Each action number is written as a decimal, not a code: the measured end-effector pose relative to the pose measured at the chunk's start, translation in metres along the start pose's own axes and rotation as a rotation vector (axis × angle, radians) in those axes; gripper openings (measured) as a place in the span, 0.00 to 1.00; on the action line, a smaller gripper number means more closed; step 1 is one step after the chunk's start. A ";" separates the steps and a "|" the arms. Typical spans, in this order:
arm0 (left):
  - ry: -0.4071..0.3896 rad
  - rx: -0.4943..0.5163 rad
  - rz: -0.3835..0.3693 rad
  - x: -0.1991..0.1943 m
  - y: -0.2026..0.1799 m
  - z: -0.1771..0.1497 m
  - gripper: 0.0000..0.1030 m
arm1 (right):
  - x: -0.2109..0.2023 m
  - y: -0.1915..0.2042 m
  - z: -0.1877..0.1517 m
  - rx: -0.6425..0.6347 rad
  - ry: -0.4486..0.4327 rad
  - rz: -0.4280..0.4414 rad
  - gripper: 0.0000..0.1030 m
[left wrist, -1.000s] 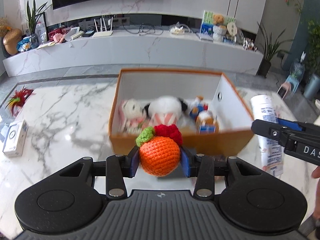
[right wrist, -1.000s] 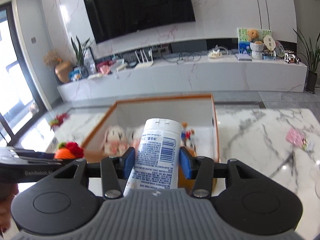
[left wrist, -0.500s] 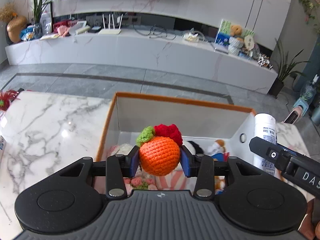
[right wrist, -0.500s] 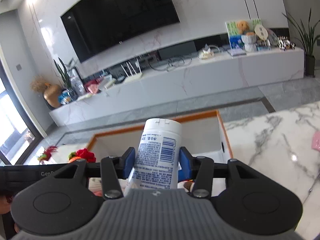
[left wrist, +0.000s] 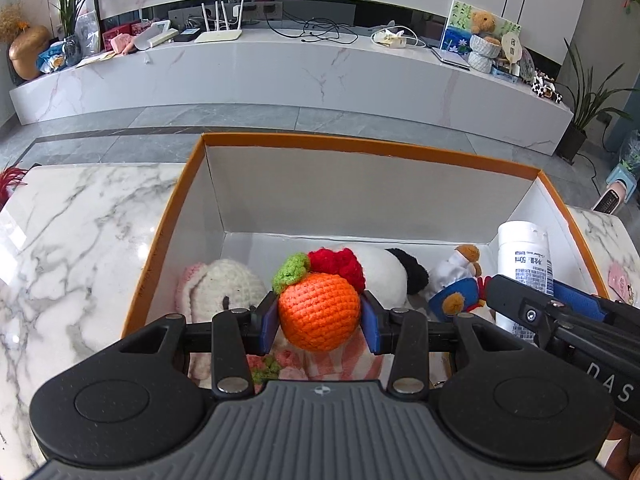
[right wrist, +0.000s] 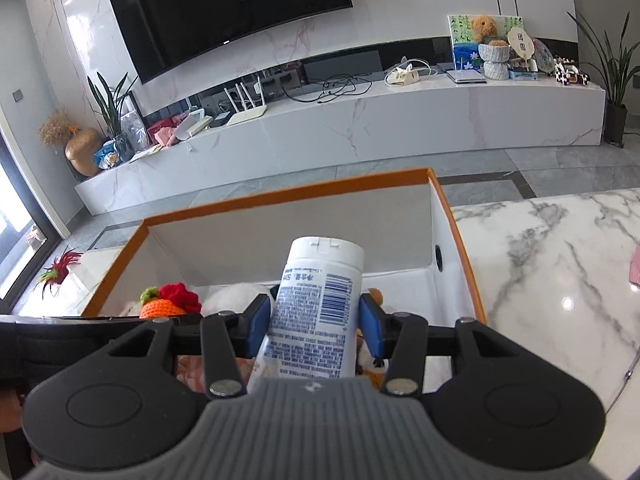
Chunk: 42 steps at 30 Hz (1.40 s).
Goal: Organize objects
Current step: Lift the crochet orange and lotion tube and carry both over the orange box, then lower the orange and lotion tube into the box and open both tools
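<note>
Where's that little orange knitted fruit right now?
The knitted fruit is clamped in the left gripper, held over the open orange box, just above the soft toys inside.

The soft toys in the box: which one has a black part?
The big white plush in the middle, with a black patch at its right end; the white bunny has none.

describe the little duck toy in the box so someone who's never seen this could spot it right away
Find the orange-rimmed box with white inner walls on the marble table. Inside, look toward its right end, past the crocheted orange and the white-and-black plush. The duck toy lies just left of the white tube; it alone wears blue, with a white head.
</note>
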<state>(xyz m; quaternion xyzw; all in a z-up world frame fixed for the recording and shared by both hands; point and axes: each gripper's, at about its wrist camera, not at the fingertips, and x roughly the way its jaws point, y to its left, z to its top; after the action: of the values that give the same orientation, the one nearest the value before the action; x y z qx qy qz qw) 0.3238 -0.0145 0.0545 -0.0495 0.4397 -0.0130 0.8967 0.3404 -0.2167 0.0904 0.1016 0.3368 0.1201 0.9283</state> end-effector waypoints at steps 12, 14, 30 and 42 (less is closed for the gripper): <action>0.010 0.009 0.012 0.007 -0.004 0.000 0.46 | 0.014 0.006 -0.009 -0.042 0.058 -0.025 0.49; 0.010 0.009 0.012 0.007 -0.004 0.000 0.46 | 0.017 0.008 -0.011 -0.049 0.068 -0.027 0.49; 0.009 0.005 0.009 0.008 -0.005 0.000 0.47 | 0.021 0.014 -0.017 -0.101 0.102 -0.065 0.49; -0.002 0.013 0.019 0.009 -0.006 -0.001 0.49 | 0.023 0.020 -0.018 -0.138 0.104 -0.083 0.49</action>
<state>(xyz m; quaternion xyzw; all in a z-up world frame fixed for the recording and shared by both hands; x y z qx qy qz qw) 0.3286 -0.0213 0.0474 -0.0397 0.4389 -0.0074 0.8976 0.3422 -0.1888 0.0684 0.0170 0.3795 0.1094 0.9185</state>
